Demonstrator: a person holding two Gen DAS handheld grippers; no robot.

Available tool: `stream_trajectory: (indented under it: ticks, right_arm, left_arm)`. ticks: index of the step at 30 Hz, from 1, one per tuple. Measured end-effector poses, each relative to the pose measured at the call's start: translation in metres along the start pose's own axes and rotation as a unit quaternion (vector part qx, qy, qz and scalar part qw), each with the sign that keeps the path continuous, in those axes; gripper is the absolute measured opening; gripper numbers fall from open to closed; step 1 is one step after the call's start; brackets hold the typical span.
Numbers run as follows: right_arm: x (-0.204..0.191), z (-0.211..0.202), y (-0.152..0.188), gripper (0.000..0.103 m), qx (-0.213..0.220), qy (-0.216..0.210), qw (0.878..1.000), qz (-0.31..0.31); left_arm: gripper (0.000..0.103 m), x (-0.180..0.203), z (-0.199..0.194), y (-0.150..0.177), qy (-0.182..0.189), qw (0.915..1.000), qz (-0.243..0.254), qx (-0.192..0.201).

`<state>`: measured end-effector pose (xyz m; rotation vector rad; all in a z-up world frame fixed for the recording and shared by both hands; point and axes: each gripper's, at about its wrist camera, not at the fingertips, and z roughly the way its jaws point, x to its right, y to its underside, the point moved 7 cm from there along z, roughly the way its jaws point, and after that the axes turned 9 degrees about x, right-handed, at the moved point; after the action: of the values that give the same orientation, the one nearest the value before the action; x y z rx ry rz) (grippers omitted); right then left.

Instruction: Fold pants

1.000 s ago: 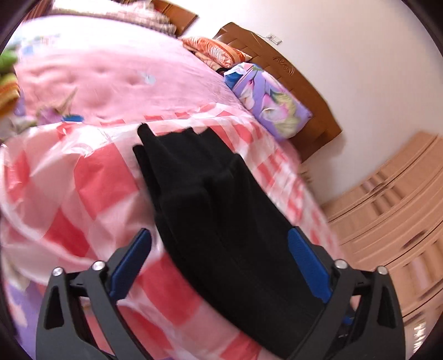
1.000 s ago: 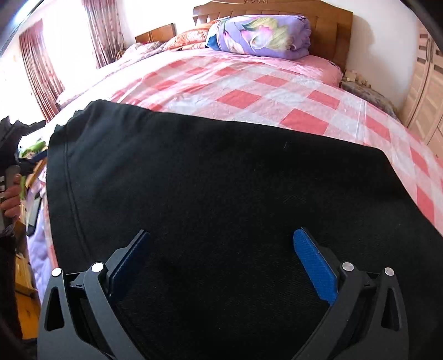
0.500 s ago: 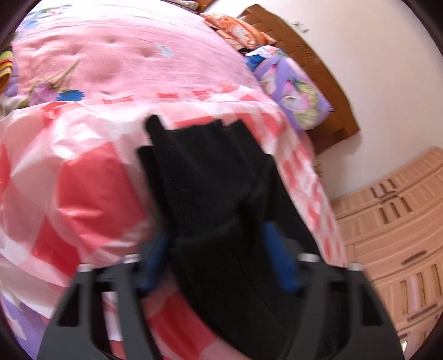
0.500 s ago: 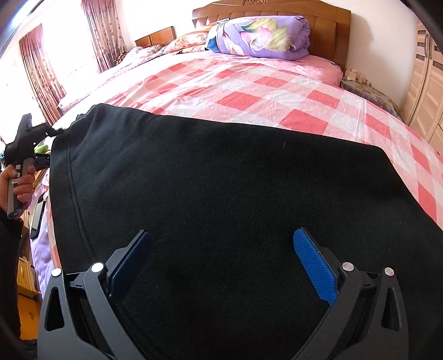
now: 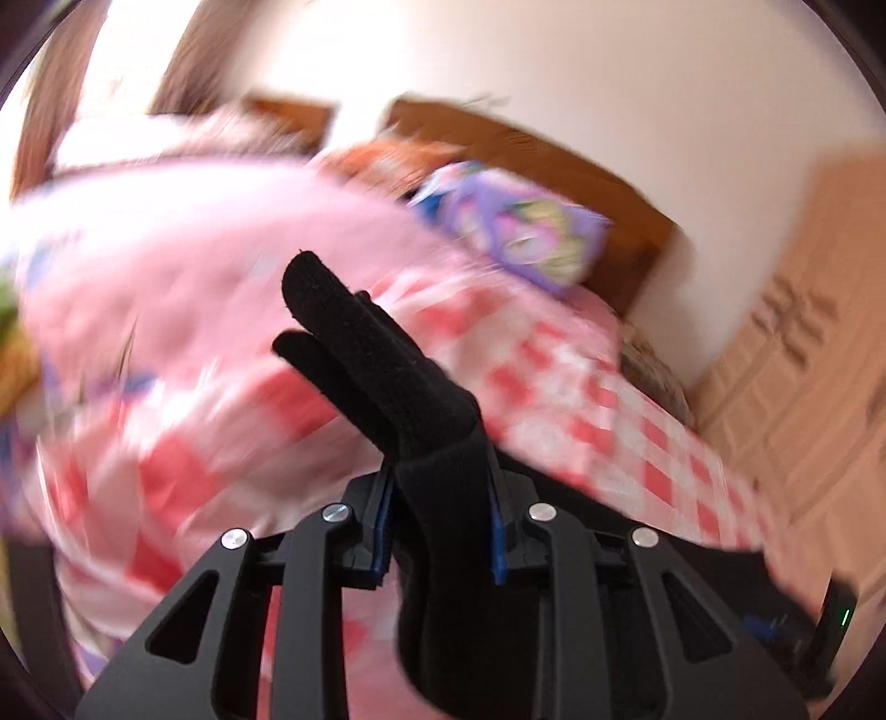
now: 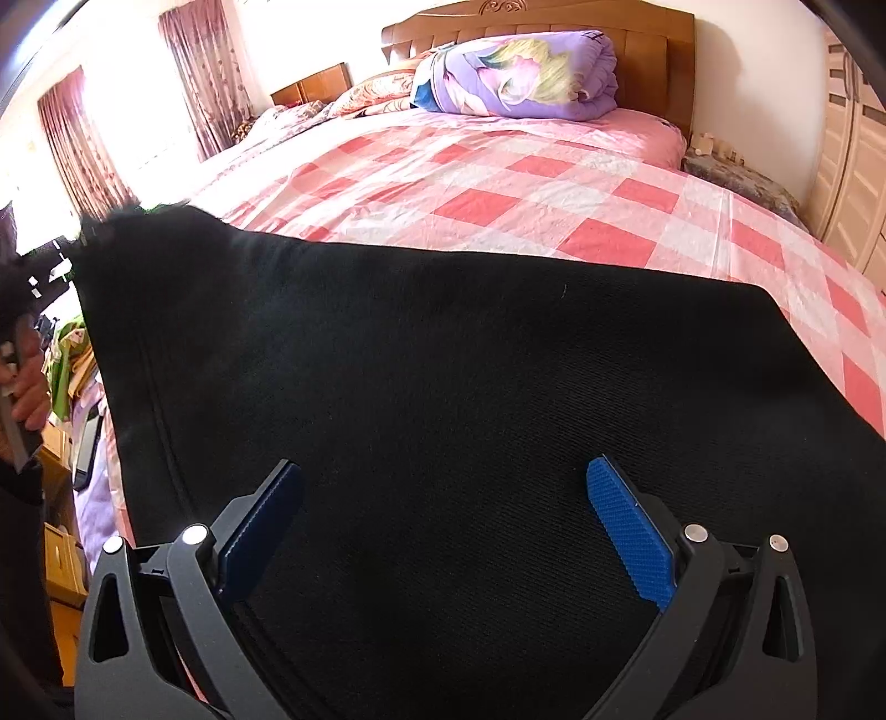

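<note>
Black pants (image 6: 470, 387) spread flat on the pink checked bed (image 6: 498, 183), one end lifted up at the far left. Soft and floppy cloth, a bit thick, likely to sag and slide if held by one small pinch. Best taken at an edge or corner, close to a seam. Left gripper (image 5: 440, 531) squeezed tight on a bunched end of the cloth, tips poking out past the fingers. Right gripper (image 6: 443, 526) spread wide, low over the middle of the cloth, gripping nothing. Purple rolled quilt (image 6: 520, 72) well apart by the wooden headboard (image 6: 653, 33)
</note>
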<state>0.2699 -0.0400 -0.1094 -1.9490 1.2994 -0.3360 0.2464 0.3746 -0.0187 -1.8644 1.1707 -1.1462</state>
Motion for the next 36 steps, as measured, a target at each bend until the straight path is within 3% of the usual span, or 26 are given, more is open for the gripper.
stream_trajectory:
  ticks: [1, 4, 9, 10, 12, 13, 15, 17, 18, 20, 22, 26, 28, 29, 30, 31, 33, 34, 36]
  right_arm:
    - [0.002, -0.001, -0.001, 0.099, 0.005, -0.007, 1.000, 0.009]
    - [0.011, -0.007, -0.003, 0.098, 0.023, -0.040, 0.998, 0.053]
    - [0.021, -0.013, -0.006, 0.098, 0.042, -0.077, 0.990, 0.107]
    - [0.023, -0.013, -0.007, 0.098, 0.044, -0.082, 0.989, 0.114]
    - [0.027, -0.014, -0.008, 0.098, 0.050, -0.098, 0.985, 0.136]
    - [0.028, -0.015, -0.008, 0.098, 0.051, -0.102, 0.983, 0.141]
    - [0.029, -0.016, -0.008, 0.098, 0.054, -0.105, 0.982, 0.147]
    - [0.028, -0.015, -0.008, 0.098, 0.053, -0.104, 0.982, 0.146]
    - [0.028, -0.015, -0.009, 0.098, 0.053, -0.104, 0.983, 0.145]
    - [0.029, -0.016, -0.008, 0.098, 0.053, -0.104, 0.983, 0.145]
    - [0.028, -0.015, -0.008, 0.098, 0.053, -0.105, 0.982, 0.146]
    - [0.028, -0.016, -0.009, 0.098, 0.053, -0.106, 0.982, 0.148]
    - [0.029, -0.016, -0.009, 0.098, 0.054, -0.107, 0.982, 0.149]
    - [0.029, -0.016, -0.009, 0.098, 0.054, -0.108, 0.981, 0.149]
    - [0.029, -0.016, -0.009, 0.098, 0.053, -0.108, 0.981, 0.150]
    - [0.029, -0.016, -0.009, 0.098, 0.053, -0.107, 0.982, 0.149]
    - [0.030, -0.016, -0.009, 0.098, 0.053, -0.105, 0.982, 0.147]
    - [0.029, -0.016, -0.009, 0.098, 0.052, -0.104, 0.982, 0.146]
    - [0.029, -0.016, -0.009, 0.098, 0.052, -0.102, 0.983, 0.144]
  left_arm:
    - [0.026, 0.030, -0.007, -0.005, 0.007, 0.9988, 0.048, 0.013]
    - [0.026, 0.079, -0.010, 0.000, 0.015, 0.9923, 0.121, 0.023]
    - [0.026, 0.120, -0.006, 0.040, 0.031, 0.9847, 0.171, -0.004]
    - [0.026, 0.138, -0.011, 0.057, 0.042, 0.9774, 0.207, -0.007]
    - [0.026, 0.172, -0.021, 0.094, 0.060, 0.9520, 0.300, 0.001]
    - [0.026, 0.188, -0.028, 0.121, 0.069, 0.9289, 0.364, 0.002]
    - [0.028, 0.203, -0.029, 0.161, 0.100, 0.8978, 0.428, -0.026]
    - [0.042, 0.201, -0.022, 0.186, 0.116, 0.8820, 0.454, -0.052]
    - [0.049, 0.199, -0.022, 0.191, 0.116, 0.8762, 0.466, -0.045]
    - [0.083, 0.194, -0.032, 0.186, 0.141, 0.8812, 0.450, -0.040]
    - [0.094, 0.187, -0.050, 0.172, 0.181, 0.8908, 0.416, -0.035]
    - [0.102, 0.158, -0.083, 0.132, 0.235, 0.9206, 0.311, -0.016]
    - [0.100, 0.138, -0.069, 0.119, 0.209, 0.9406, 0.266, -0.031]
    - [0.093, 0.132, -0.058, 0.117, 0.183, 0.9459, 0.265, -0.034]
    - [0.085, 0.130, -0.046, 0.118, 0.159, 0.9463, 0.279, -0.041]
    - [0.076, 0.137, -0.042, 0.122, 0.163, 0.9413, 0.291, -0.050]
    - [0.075, 0.155, -0.037, 0.132, 0.177, 0.9268, 0.327, -0.055]
    - [0.075, 0.169, -0.032, 0.141, 0.173, 0.9147, 0.360, -0.061]
    - [0.075, 0.185, -0.022, 0.154, 0.169, 0.9029, 0.389, -0.072]
